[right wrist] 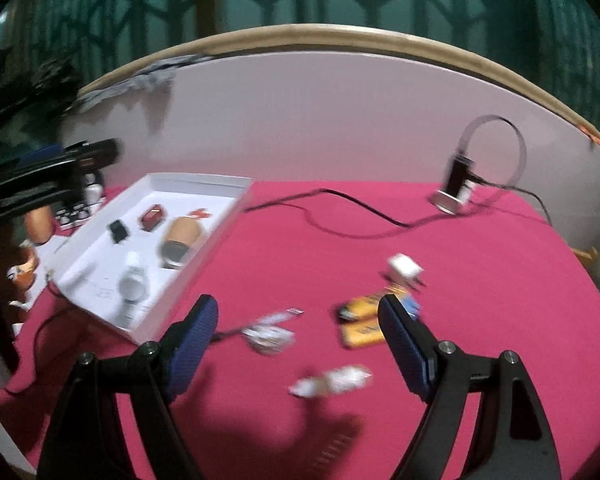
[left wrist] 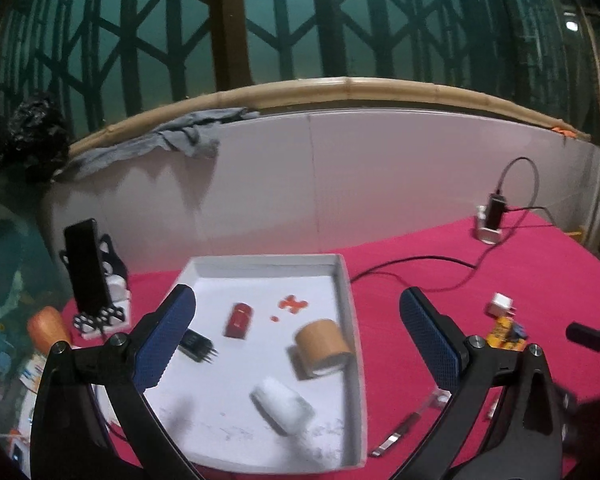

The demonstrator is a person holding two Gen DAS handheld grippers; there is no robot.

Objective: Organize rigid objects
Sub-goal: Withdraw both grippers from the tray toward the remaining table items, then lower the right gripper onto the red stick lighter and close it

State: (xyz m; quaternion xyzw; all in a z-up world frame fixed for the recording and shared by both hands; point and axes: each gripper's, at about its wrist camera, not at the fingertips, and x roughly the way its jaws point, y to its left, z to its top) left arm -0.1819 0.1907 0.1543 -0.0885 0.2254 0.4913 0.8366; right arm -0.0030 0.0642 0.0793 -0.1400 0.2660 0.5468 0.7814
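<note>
- My left gripper [left wrist: 296, 328], jaws spread and empty, hovers over the shallow white cardboard tray [left wrist: 350, 280] holding a brown tape roll [left wrist: 320, 344].
- My right gripper [right wrist: 298, 328], spread empty, hangs above the pink tablecloth [right wrist: 480, 280]; tray at ten o'clock.

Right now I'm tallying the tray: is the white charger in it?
No, the charger lies on the pink cloth, outside the tray.

No text or label can be read
</note>
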